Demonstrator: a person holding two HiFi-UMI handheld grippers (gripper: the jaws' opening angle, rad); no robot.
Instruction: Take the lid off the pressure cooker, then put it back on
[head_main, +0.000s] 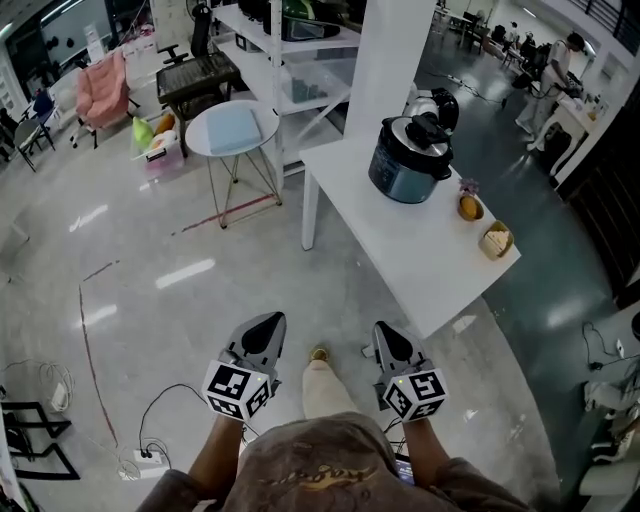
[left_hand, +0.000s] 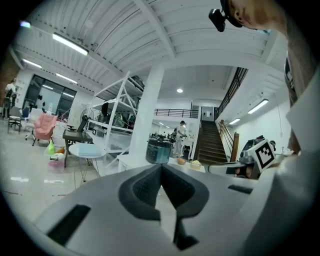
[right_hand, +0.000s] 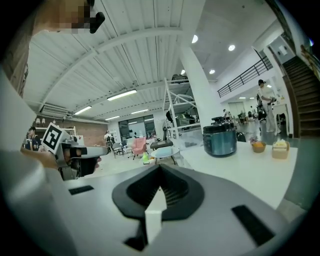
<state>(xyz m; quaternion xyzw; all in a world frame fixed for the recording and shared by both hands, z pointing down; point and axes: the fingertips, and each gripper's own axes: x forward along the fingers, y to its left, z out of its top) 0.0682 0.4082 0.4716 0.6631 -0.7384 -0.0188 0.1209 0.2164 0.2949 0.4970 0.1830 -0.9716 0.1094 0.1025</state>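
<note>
The left gripper has its jaws pressed together with nothing between them; in the left gripper view the two dark pads meet in a single line. The right gripper is the same, its jaws together and empty. Both are held side by side and low over the shiny floor, pointing toward the table, well apart from it and touching nothing. The person's knee and shoe show between them.

Beyond the jaws, the near corner of the white table is the closest thing. The pressure cooker stands toward the table's far end, close to the left edge, with its lid on and a black handle across the top. A second dark appliance sits just behind it. Nearer along the right edge are a small bowl holding something orange and, closer to the near right corner, a small pale container.

A white pillar rises at the table's far end. To the left of the table stands a small round table on thin legs, apart from it.
</note>
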